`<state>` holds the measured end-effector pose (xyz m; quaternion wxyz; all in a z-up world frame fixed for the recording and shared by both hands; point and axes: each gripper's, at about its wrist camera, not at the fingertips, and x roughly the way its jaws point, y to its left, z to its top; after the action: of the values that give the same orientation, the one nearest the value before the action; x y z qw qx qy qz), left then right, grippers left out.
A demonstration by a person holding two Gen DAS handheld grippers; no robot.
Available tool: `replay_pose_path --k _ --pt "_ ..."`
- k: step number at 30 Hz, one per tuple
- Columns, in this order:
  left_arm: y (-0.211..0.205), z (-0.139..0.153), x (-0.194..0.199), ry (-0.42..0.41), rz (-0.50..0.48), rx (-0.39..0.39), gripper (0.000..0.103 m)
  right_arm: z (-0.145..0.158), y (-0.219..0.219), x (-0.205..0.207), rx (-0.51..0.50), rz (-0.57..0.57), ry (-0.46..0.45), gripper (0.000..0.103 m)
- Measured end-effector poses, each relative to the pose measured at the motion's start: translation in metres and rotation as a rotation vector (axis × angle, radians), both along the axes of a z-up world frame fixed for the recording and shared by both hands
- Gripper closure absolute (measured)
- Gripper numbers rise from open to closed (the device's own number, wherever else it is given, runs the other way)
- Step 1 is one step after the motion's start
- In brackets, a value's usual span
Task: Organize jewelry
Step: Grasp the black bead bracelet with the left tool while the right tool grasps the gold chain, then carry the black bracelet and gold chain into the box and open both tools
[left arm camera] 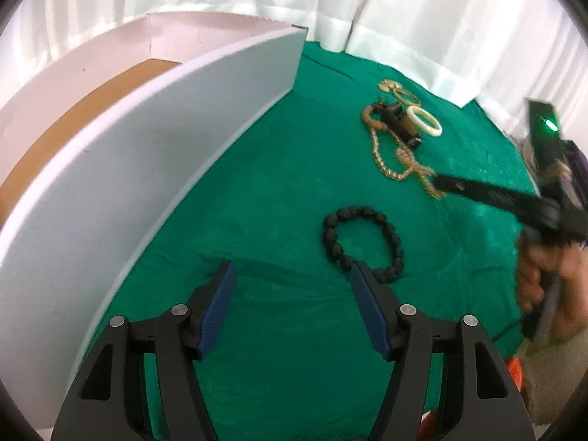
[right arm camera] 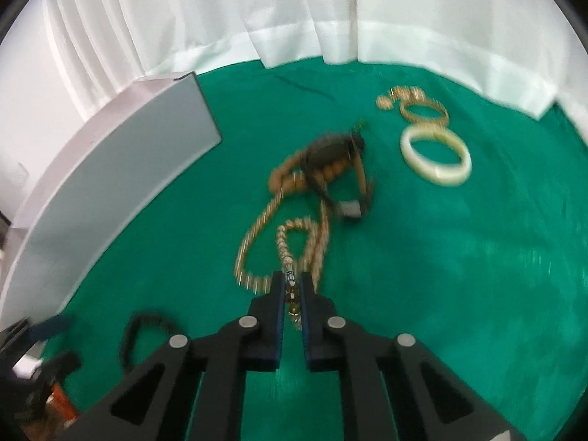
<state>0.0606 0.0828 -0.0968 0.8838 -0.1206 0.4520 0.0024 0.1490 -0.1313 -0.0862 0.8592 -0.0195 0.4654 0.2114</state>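
Note:
My right gripper (right arm camera: 292, 280) is shut on the end of a cream beaded strand (right arm camera: 283, 242), which loops away over the green cloth. In the left wrist view the right gripper (left arm camera: 438, 182) reaches in from the right to the tangle of gold chains (left arm camera: 384, 161). My left gripper (left arm camera: 292, 269) hovers open over the cloth with nothing between its blue pads. A black bead bracelet (left arm camera: 393, 237) lies just beyond its right finger. A gold bead necklace (right arm camera: 253, 235), a brown bead bracelet (right arm camera: 286, 180) and a dark watch (right arm camera: 327, 150) lie tangled together.
A white open box (left arm camera: 183, 128) with a brown floor stands on the left. A cream bangle (right arm camera: 444, 177) and gold bangles (right arm camera: 408, 112) lie at the far right. A white curtain (right arm camera: 294, 18) hangs behind the green cloth (left arm camera: 275, 183). A hand (left arm camera: 533, 279) grips the right tool.

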Motion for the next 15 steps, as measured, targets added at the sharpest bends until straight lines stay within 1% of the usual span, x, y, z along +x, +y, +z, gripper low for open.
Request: replay_pose_path --k 2,3,7,10,12,15 --pt "-0.001 -0.002 0.003 0.008 -0.006 0.002 0.037 0.001 -0.012 -0.014 0.009 -0.002 0.004 0.095" --pt "-0.001 -0.003 0.003 0.011 -0.009 0.004 0.037 0.000 -0.022 -0.025 0.035 -0.006 0.021 0.095" --pt "-0.005 -0.006 0.007 0.028 -0.026 -0.001 0.037 0.003 -0.049 -0.058 0.082 -0.043 0.047 0.095" --pt "-0.011 -0.009 0.015 0.035 -0.040 0.003 0.037 0.009 -0.072 -0.083 0.087 -0.092 0.032 0.095" --pt "-0.019 -0.011 0.024 0.039 -0.053 0.028 0.037 0.012 -0.084 -0.094 0.067 -0.121 0.006 0.095" --pt "-0.032 -0.016 0.038 0.045 -0.062 0.084 0.040 0.020 -0.099 -0.114 0.039 -0.159 -0.025 0.095"
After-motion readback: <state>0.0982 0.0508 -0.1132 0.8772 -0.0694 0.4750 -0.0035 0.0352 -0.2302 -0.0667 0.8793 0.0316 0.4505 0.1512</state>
